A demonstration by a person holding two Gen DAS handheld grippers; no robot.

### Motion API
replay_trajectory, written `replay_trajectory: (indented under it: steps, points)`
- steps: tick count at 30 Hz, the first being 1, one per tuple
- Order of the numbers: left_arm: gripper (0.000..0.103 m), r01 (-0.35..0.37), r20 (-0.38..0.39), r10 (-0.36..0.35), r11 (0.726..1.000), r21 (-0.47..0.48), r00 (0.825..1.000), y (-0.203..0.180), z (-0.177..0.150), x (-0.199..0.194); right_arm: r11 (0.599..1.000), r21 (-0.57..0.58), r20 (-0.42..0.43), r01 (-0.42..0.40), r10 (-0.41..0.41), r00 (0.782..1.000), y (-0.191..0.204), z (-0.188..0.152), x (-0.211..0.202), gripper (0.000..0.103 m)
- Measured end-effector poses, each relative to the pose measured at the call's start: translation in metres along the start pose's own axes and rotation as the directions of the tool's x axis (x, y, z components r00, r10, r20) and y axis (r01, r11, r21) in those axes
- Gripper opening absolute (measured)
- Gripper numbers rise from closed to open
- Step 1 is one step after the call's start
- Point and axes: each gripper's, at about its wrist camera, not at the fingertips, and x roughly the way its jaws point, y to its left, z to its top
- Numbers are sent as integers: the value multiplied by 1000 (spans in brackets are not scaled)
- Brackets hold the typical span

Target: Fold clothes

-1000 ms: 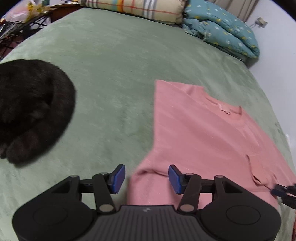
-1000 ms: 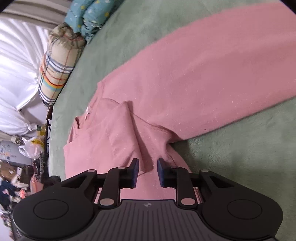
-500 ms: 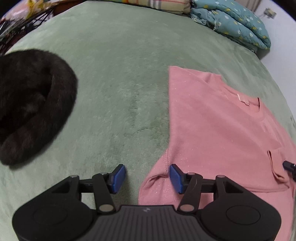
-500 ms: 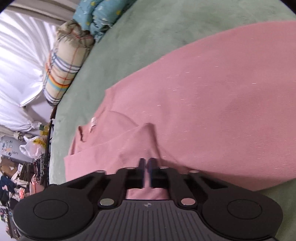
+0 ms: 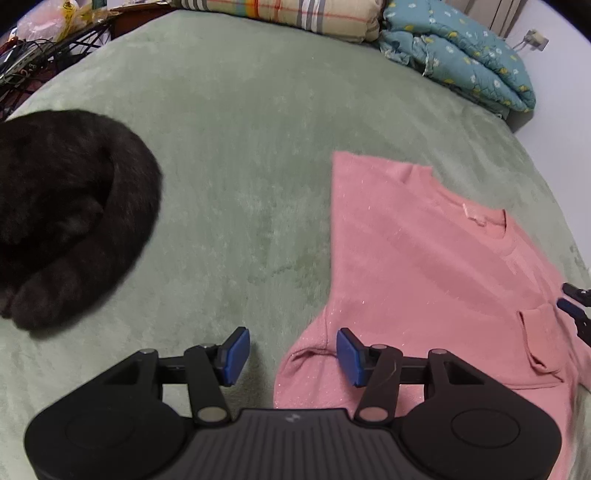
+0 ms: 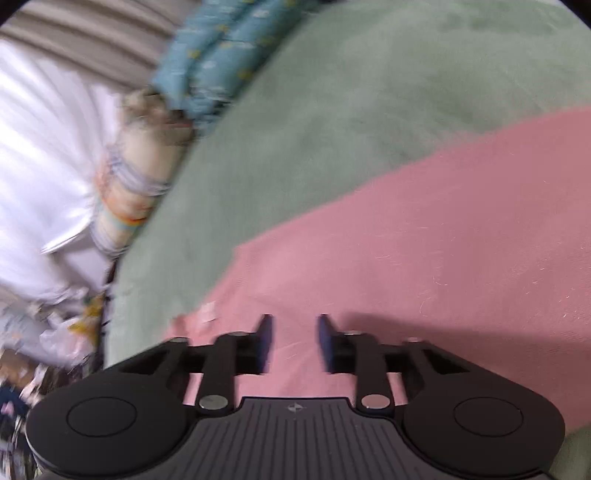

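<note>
Lying on the green bed cover [image 5: 240, 147], the pink sweatshirt [image 5: 424, 266] sits flat toward the right of the left wrist view, its neckline [image 5: 480, 221] pointing to the far side and a small label showing inside it. We see one sleeve folded back over the chest, its cuff [image 5: 539, 343] resting near the right edge of the cloth. Our left gripper [image 5: 291, 356] hovers over the near left corner of the sweatshirt with its jaws spread wide and nothing between them; the right blue pad [image 5: 349, 356] is over the pink fabric, the left blue pad [image 5: 234, 356] over the bare cover. A curled black cat [image 5: 66, 214] lies on the cover well apart to the left (we cannot make out its head). At the far end of the bed lie a plaid pillow [image 5: 288, 14] and a blue flowered quilt [image 5: 461, 62].

Our right gripper [image 6: 293, 343] hangs close above the pink sweatshirt [image 6: 424, 258], jaws parted and released, holding no cloth. That view is blurred, so we cannot tell whether its fingers touch the fabric. Its tips [image 5: 574, 306] also peek in at the right edge of the left wrist view, just beside the folded cuff.
</note>
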Motion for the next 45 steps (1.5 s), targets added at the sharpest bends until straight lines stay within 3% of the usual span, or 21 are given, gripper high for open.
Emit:
replay_trajectory:
  steps: [3,9,11,13,14,17,19,20,23,25,26,29,31,34,35,36,38,39,41,43,45]
  points:
    - [51,12,1,-12,1000,-16,1000,-1,-2,-5,994,-107,-91,7,-16,996,16,-34,-3,33]
    - [51,15,-21,-15,1000,9,1000,-9,-5,-10,969,-242,-73,58,-77,994,23,-83,-10,33]
    - [51,14,-27,-14,1000,11,1000,-9,-6,-13,981,-191,-36,36,-43,998,17,-76,-28,33]
    - [51,13,-33,-13,1000,11,999,-9,-7,-16,996,-87,56,-4,8,998,5,-63,-60,35]
    - [51,12,-37,-11,1000,11,999,-9,-7,-17,1000,-3,133,6,-5,991,-12,-55,-87,39]
    - [51,2,-46,-1,1000,9,999,-11,-10,-22,962,271,360,35,-136,923,-75,-33,-173,47]
    - [51,-2,-48,1,1000,-6,999,-14,-14,-25,879,473,460,68,-311,832,-132,-23,-233,48]
    - [51,-1,-49,0,1000,-12,999,-15,-15,-26,844,531,478,76,-372,796,-152,-21,-251,48]
    - [51,4,-54,-5,1000,-29,999,-23,-22,-26,697,714,496,56,-561,663,-228,-18,-311,47]
    - [51,6,-61,-9,999,-44,998,-31,-26,-25,616,787,469,37,-635,613,-263,-16,-328,47]
    - [51,9,-65,-13,998,-58,998,-34,-28,-24,593,805,456,30,-650,608,-276,-13,-332,47]
    - [51,9,-74,-17,994,-108,997,-40,-32,-22,562,827,437,10,-654,617,-310,-1,-334,47]
    - [51,1,-81,-11,993,-115,997,-45,-32,-22,572,820,456,-21,-632,627,-322,7,-330,45]
    - [51,-30,-90,21,995,-97,996,-51,-32,-22,585,806,496,-90,-585,642,-341,19,-321,52]
    - [51,-29,-85,21,994,-102,996,-52,-33,-24,585,803,512,-111,-583,631,-346,23,-319,51]
    - [51,-26,-82,18,994,-107,996,-52,-34,-25,594,798,518,-106,-584,624,-348,27,-318,42]
    - [51,-23,-80,14,994,-109,997,-52,-35,-26,624,781,477,12,-609,634,-343,39,-318,8]
    - [51,-19,-81,11,994,-104,997,-52,-36,-27,648,757,463,84,-622,631,-337,47,-319,7]
    - [51,-10,-83,2,996,-92,997,-51,-37,-29,706,698,503,116,-599,622,-320,57,-321,7]
    - [51,13,-78,-19,997,-75,997,-48,-37,-34,756,643,533,123,-558,636,-302,65,-322,7]
    - [51,35,-74,-40,997,-70,996,-44,-38,-42,836,522,566,170,-489,664,-262,79,-322,7]
